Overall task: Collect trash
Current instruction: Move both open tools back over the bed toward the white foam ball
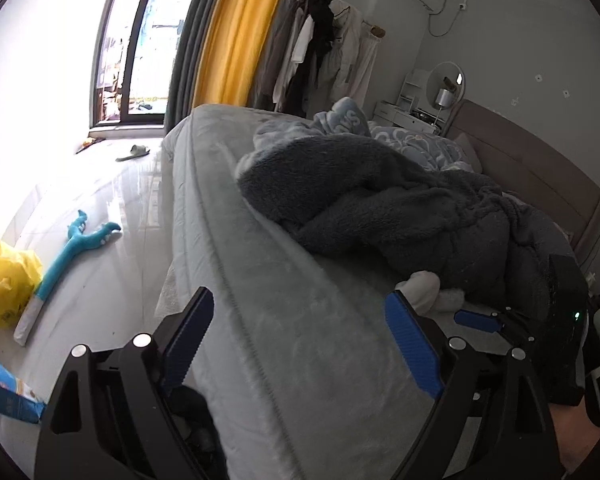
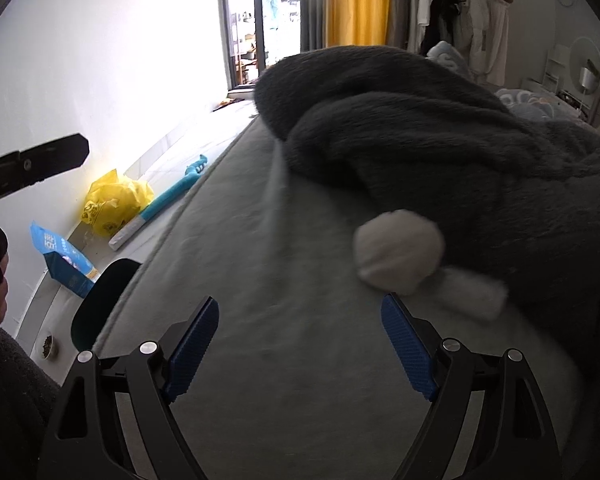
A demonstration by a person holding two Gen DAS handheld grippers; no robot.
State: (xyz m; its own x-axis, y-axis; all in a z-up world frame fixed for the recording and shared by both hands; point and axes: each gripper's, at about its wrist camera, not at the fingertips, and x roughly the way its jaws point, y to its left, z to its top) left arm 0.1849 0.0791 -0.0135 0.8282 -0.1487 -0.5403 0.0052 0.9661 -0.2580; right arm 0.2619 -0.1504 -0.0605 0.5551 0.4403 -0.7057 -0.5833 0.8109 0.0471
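On the floor far left of the jaws lie a crumpled yellow bag (image 2: 114, 200) with unreadable black print and a blue packet (image 2: 66, 260) with illegible white characters, while ahead of the empty, spread right gripper (image 2: 300, 346), just beyond its right finger, two white crumpled tissue wads (image 2: 400, 250) sit on the grey bed (image 2: 260, 280) against a dark blanket (image 2: 460, 152), and the left gripper (image 1: 300, 338) is likewise spread and empty.

A dark fleece blanket (image 2: 460, 140) lies rumpled on the grey bed (image 2: 260, 280).

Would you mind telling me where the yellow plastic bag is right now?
The yellow plastic bag lies on the floor at left in both views, by the white wall, between the blue packet and the blue toy.
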